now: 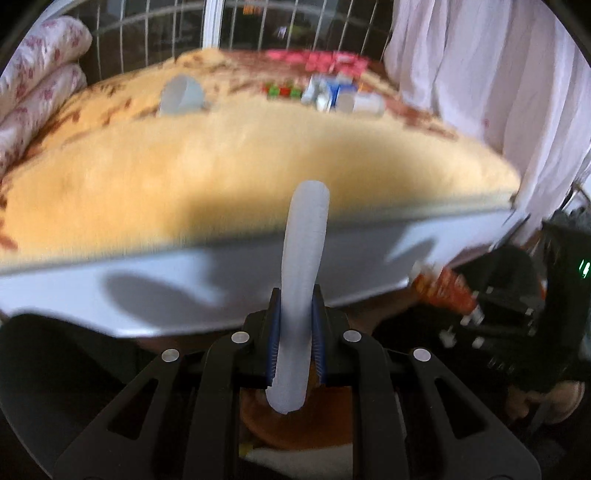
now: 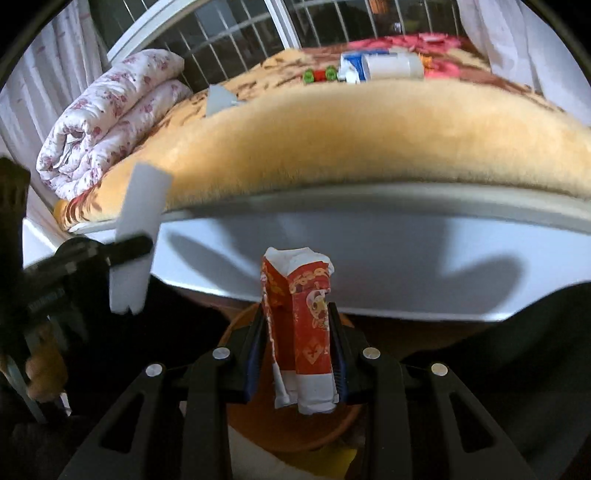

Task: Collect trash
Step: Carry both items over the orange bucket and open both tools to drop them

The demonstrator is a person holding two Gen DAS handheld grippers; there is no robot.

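While both claws hang off the near edge of the bed, each carries one piece of trash. Item one: a flattened white cup (image 1: 303, 291), clenched edge-on in the left claw (image 1: 297, 325), jutting up past the fingertips and down behind them; the same cup (image 2: 138, 240) shows at the left of the right view, gripped by that claw (image 2: 125, 247). Item two: a crumpled red carton (image 2: 303, 328) with gold print and a white lower end, pinched upright in the right claw (image 2: 301, 332); it appears blurred at the right of the left view (image 1: 443, 288). Below both claws: an orange basin (image 2: 288, 428), only partly visible.

Still on the bed's tan blanket (image 1: 240, 166), far side: a second pale cup (image 1: 183, 94) lying on its side, apart from the rest; a row of small green and red pieces (image 1: 282, 90); just beside them, blue-and-white cartons (image 1: 328, 92) and a white bottle (image 1: 365, 103) on its side. A folded floral quilt (image 2: 107, 122) sits at the bed's left end. White bed frame (image 1: 184, 288) below the blanket; barred window (image 1: 258, 29) and white curtain (image 1: 498, 92) behind.
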